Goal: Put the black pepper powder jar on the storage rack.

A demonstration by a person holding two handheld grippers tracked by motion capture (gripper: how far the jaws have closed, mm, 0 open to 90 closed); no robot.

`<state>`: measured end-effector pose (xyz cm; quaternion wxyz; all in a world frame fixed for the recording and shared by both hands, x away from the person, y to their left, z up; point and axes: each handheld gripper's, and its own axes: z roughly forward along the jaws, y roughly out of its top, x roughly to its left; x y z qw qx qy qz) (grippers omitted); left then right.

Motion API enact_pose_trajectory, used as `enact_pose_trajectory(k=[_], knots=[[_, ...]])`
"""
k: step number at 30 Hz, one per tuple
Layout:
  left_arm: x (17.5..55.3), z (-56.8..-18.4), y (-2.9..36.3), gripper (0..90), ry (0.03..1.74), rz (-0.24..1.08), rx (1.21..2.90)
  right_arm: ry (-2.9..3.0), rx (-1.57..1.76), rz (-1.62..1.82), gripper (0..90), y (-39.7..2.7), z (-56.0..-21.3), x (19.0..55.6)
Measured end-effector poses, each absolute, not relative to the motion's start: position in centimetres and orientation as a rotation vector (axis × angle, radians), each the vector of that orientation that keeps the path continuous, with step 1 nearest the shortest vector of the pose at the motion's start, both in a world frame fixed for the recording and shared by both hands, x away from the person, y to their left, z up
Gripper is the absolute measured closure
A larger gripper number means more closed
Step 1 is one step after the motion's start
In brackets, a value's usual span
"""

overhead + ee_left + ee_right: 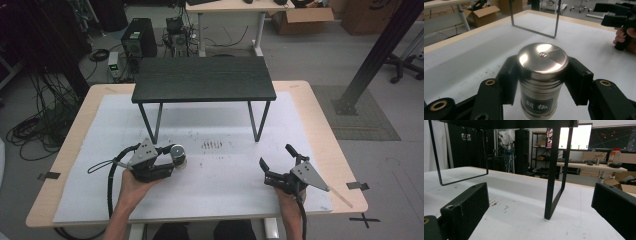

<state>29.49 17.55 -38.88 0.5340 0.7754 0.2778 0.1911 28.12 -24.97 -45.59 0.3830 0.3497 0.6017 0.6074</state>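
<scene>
Steel pepper shaker — upright, lid up.

The right gripper has its two black jaws wide apart over the white table top, near a thin black shelf leg.

The light wooden table carries a white mat over most of its top, marked by dark specks near the middle, and a small black shelf on thin metal legs stands on the mat's far half.
</scene>
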Motion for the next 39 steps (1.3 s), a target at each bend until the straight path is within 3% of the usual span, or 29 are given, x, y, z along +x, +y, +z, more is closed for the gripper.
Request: enact_pose_trajectory(k=[22, 39], knots=[[30.5, -31.5, 16.7, 49.1, 0.632, 0.422, 1.868, 1.533, 0.891, 1.549, 1.1, -25.0, -45.6, 28.1], [33.6, -24.9, 15.0, 49.1, 0.587, 0.424, 1.883, 1.532, 0.892, 1.550, 1.1, -25.0, -45.6, 28.1]])
